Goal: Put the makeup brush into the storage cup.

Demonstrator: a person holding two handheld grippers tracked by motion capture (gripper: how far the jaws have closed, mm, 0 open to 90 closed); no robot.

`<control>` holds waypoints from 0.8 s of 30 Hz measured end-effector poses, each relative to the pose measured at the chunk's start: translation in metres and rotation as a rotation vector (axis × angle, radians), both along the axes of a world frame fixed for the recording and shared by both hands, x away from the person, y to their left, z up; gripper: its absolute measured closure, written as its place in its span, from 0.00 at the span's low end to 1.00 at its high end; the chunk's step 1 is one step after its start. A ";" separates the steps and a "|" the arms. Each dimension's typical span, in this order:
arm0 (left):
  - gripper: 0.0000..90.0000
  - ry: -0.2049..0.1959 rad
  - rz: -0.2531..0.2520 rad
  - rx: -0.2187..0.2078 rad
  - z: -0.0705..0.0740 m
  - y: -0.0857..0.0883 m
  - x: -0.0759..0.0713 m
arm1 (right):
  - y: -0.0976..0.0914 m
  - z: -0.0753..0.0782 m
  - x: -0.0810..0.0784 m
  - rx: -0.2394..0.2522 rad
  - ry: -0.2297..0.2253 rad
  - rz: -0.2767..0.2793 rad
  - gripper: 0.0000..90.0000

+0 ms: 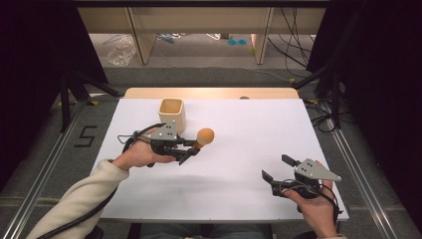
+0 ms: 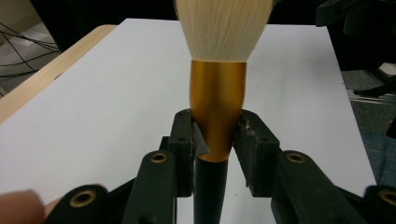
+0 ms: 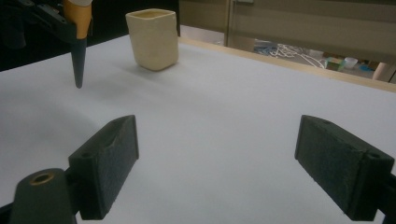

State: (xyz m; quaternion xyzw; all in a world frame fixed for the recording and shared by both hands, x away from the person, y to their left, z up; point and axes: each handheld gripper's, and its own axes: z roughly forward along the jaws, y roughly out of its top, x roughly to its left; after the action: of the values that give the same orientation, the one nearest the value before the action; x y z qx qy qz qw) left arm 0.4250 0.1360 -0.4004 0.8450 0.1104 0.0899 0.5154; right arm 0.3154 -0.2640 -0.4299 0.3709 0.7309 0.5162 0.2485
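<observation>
Overhead, my left gripper (image 1: pixel 191 149) is clamped on the makeup brush (image 1: pixel 203 136), held above the white table (image 1: pixel 249 149) just in front of the cream cup (image 1: pixel 172 113); my right gripper (image 1: pixel 277 169) rests near the table's right front edge, jaws spread wide with nothing between them. Along the left gripper's jaws, both pads press the brush's gold ferrule (image 2: pixel 217 107), pale bristles (image 2: pixel 222 28) beyond. From the right gripper view, the cup (image 3: pixel 153 38) stands upright, well apart, the brush's dark handle tip (image 3: pixel 78 65) beside it.

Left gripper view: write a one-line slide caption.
Left claw clamped on the gold ferrule of a makeup brush, pale bristles pointing away over the white table.
</observation>
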 end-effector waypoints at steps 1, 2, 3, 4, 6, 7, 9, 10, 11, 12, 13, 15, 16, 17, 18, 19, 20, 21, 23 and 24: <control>0.77 -0.008 -0.003 0.001 0.000 0.000 0.001 | 0.000 0.000 0.000 0.003 0.000 0.001 0.16; 0.77 -0.006 -0.003 0.003 0.000 0.001 0.001 | 0.000 0.000 0.000 0.002 -0.001 0.001 0.16; 0.77 -0.007 0.008 -0.002 0.000 0.001 0.000 | 0.000 0.000 0.000 0.001 -0.001 0.002 0.16; 0.77 -0.002 0.007 -0.002 0.001 0.001 0.000 | 0.000 0.000 0.000 0.002 -0.001 0.001 0.16; 0.77 -0.005 0.012 -0.009 0.001 0.001 0.001 | 0.000 0.000 0.000 0.003 0.001 0.000 0.16; 0.77 -0.001 0.009 -0.011 0.001 0.002 0.001 | 0.000 0.000 0.000 0.003 0.001 0.001 0.16; 0.77 -0.004 0.014 -0.013 0.001 0.002 0.001 | 0.000 0.000 0.000 0.002 0.000 0.001 0.16; 0.77 -0.019 0.007 -0.011 0.001 0.002 0.001 | 0.000 0.000 0.000 0.002 0.000 0.001 0.16; 0.77 -0.004 0.018 -0.021 0.001 0.002 0.000 | 0.000 0.000 0.000 0.003 0.001 0.001 0.16; 0.77 -0.004 0.016 -0.024 0.001 0.003 0.001 | 0.000 0.000 0.000 0.003 0.001 0.001 0.16; 0.77 -0.005 0.019 -0.027 0.001 0.003 0.000 | 0.000 0.000 0.000 0.003 0.001 0.000 0.16; 0.77 -0.009 0.019 -0.025 0.002 0.003 0.000 | 0.000 0.000 0.000 0.003 -0.001 0.001 0.16; 0.77 -0.017 0.011 -0.023 0.002 0.004 0.001 | 0.000 0.000 0.000 0.002 -0.002 0.001 0.16; 0.77 -0.007 0.020 -0.030 0.002 0.004 0.000 | 0.000 0.000 0.000 0.002 -0.002 0.002 0.16; 0.77 -0.010 0.023 -0.032 0.003 0.004 0.000 | 0.000 0.000 0.000 0.002 -0.002 0.001 0.16; 0.77 -0.004 0.022 -0.035 0.003 0.004 0.000 | 0.000 0.000 0.000 0.001 -0.001 0.001 0.16; 0.77 -0.006 0.025 -0.038 0.003 0.004 0.000 | 0.000 0.000 0.000 -0.004 -0.001 -0.002 0.16; 0.77 -0.005 0.022 -0.037 0.003 0.004 0.001 | 0.000 0.000 0.000 0.003 -0.003 0.002 0.16; 0.77 -0.018 0.018 -0.036 0.003 0.005 0.001 | 0.000 0.000 0.000 0.001 -0.001 0.001 0.16; 0.77 -0.019 0.016 -0.035 0.003 0.005 0.002 | 0.000 0.000 0.000 0.002 0.000 0.001 0.16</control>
State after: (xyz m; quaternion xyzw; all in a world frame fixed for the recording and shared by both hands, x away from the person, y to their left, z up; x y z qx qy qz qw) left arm 0.4268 0.1411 -0.3971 0.8340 0.1136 0.1002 0.5306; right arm 0.3154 -0.2639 -0.4298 0.3708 0.7305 0.5172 0.2478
